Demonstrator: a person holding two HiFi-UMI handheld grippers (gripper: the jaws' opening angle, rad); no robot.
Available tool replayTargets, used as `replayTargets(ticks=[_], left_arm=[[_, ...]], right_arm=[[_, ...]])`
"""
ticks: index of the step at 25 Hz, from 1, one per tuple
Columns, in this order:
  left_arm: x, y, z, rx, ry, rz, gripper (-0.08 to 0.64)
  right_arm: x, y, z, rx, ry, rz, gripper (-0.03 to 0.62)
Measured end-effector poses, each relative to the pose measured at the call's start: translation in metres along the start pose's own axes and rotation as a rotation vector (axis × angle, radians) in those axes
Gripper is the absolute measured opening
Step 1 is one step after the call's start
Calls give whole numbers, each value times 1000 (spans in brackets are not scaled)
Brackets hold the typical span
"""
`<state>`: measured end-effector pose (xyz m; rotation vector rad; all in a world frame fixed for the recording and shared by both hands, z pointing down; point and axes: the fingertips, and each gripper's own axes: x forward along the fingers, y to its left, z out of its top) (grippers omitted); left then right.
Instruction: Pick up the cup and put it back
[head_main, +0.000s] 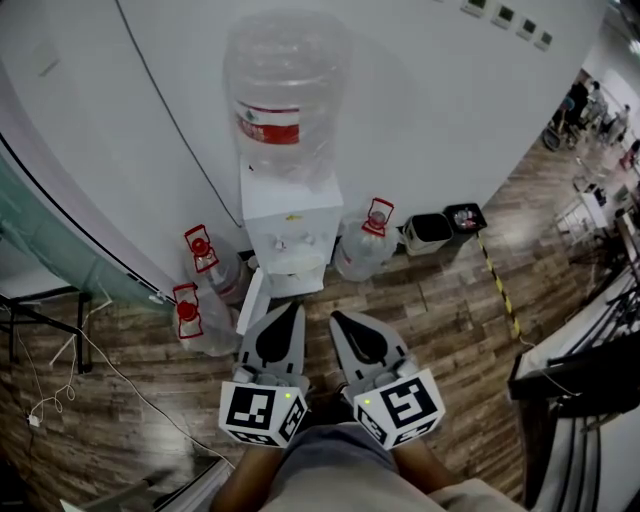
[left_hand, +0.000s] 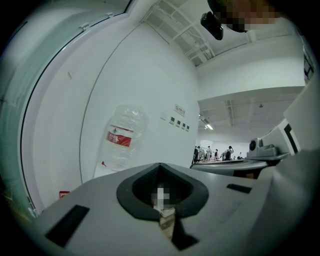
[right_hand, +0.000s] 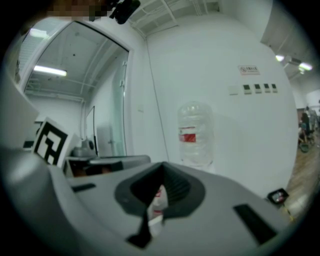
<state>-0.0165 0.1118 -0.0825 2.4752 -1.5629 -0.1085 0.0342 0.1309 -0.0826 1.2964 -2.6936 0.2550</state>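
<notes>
White water dispenser (head_main: 290, 225) against the wall at 12 o'clock, topped by 1 large clear bottle (head_main: 285, 95). At 6 o'clock, left gripper (head_main: 296, 306) and right gripper (head_main: 336, 316) side by side, both claws fully closed, gripping and touching nothing. Cup too small to make out.

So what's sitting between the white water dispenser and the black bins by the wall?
A clear plastic water jug with a red handle stands on the wooden floor between them, seen in the head view.
</notes>
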Motion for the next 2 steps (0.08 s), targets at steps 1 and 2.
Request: replayTargets(ticks=[1,2], left_arm=[[0,2,-1,-2,-1,-2,6],[-1,5,-2,-4,-1,-4,6]], right_arm=[[2,2,-1,3,0,1,21],[4,3,-3,7,1,2,21]])
